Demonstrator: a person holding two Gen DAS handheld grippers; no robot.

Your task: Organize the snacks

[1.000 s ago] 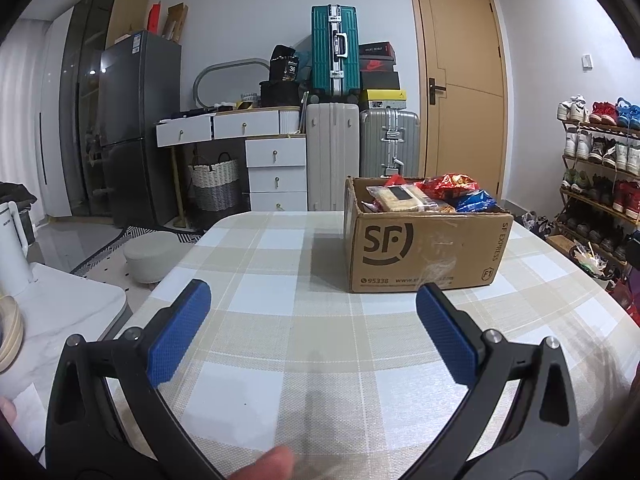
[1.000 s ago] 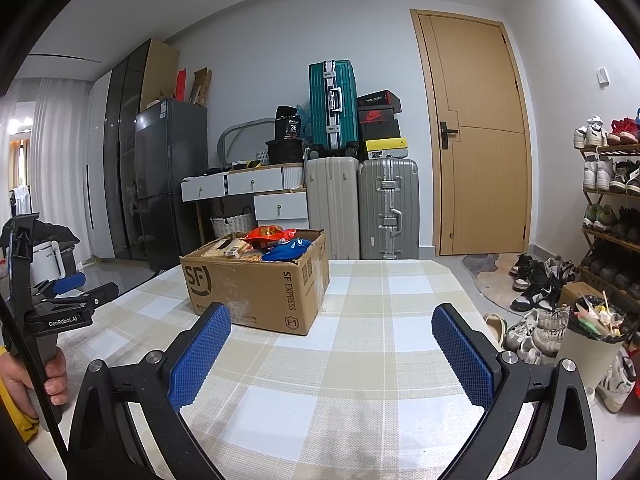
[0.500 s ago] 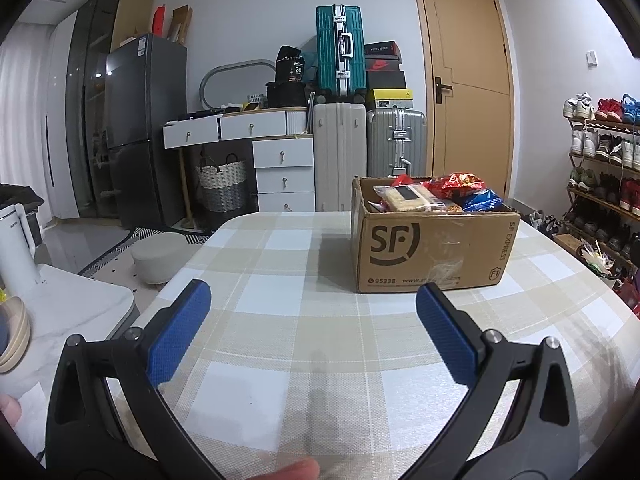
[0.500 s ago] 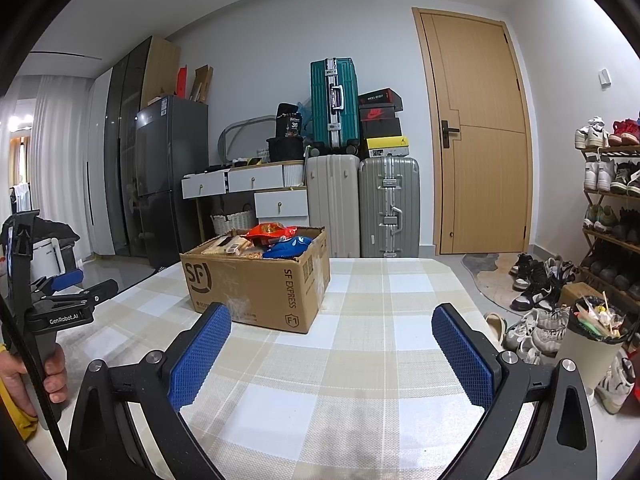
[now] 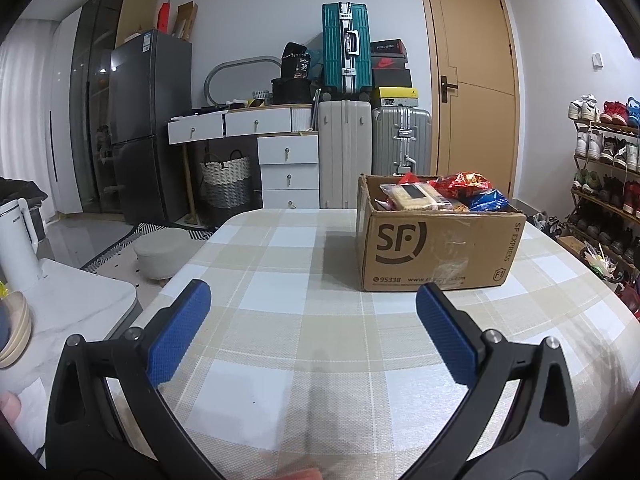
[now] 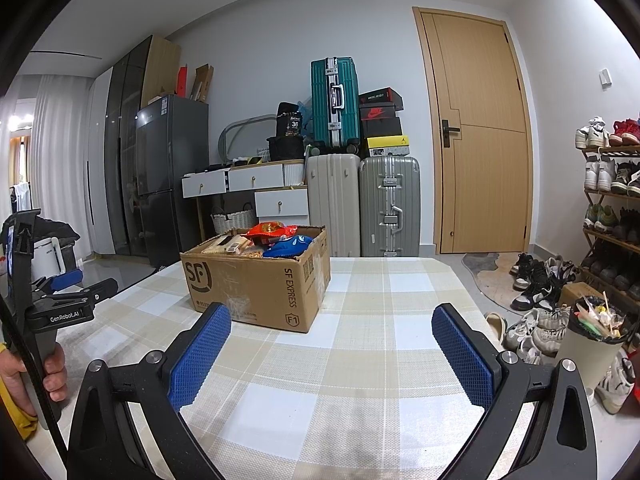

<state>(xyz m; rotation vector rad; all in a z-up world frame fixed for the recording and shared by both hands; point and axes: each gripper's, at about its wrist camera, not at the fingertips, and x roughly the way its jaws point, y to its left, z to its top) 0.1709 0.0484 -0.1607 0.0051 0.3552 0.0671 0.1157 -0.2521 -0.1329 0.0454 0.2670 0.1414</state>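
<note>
A brown SF Express cardboard box (image 5: 438, 250) stands on the checked tablecloth (image 5: 296, 320), far right of centre. It holds several snack packs: a clear pack of crackers (image 5: 414, 194), a red bag (image 5: 464, 184) and a blue bag (image 5: 490, 200). My left gripper (image 5: 312, 324) is open and empty, above the table, short of the box. My right gripper (image 6: 332, 340) is open and empty; the box (image 6: 256, 284) is ahead to its left. The left gripper (image 6: 76, 284) also shows at that view's left edge.
The table's rounded edges fall off left (image 5: 188, 256) and right (image 6: 476, 300). A white side surface with a kettle (image 5: 18, 240) and bowls lies left. Suitcases (image 5: 344, 56), drawers (image 5: 288, 168), a door and a shoe rack (image 6: 608, 216) stand beyond. A full bin (image 6: 592, 344) sits right.
Both views have shifted slightly; the box now sits a little further right in the left wrist view. Both grippers stay open and empty.
</note>
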